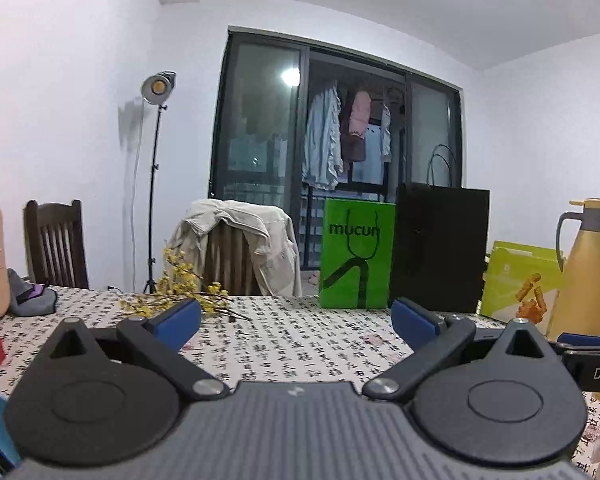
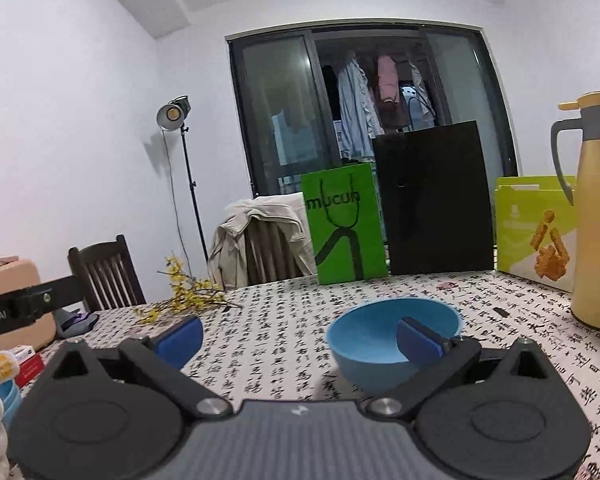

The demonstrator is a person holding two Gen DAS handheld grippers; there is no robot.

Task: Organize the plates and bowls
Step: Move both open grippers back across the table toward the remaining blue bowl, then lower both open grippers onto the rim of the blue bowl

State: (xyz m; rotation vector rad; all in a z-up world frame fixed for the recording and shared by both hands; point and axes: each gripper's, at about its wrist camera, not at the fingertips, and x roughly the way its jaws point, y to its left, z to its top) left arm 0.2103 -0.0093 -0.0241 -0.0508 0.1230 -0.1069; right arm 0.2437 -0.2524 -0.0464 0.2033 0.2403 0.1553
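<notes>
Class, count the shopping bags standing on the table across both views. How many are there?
2. A bright green paper bag stands at the table's far edge, and a taller matte black paper bag stands just right of it. Others may be hidden outside these views.

Both low, facing shared green bag (image 1: pixel 356 254)

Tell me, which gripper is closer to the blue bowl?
Right. The right gripper is open just before the blue bowl, one finger overlapping its rim. The left gripper is open over bare tablecloth, no bowl ahead.
</notes>
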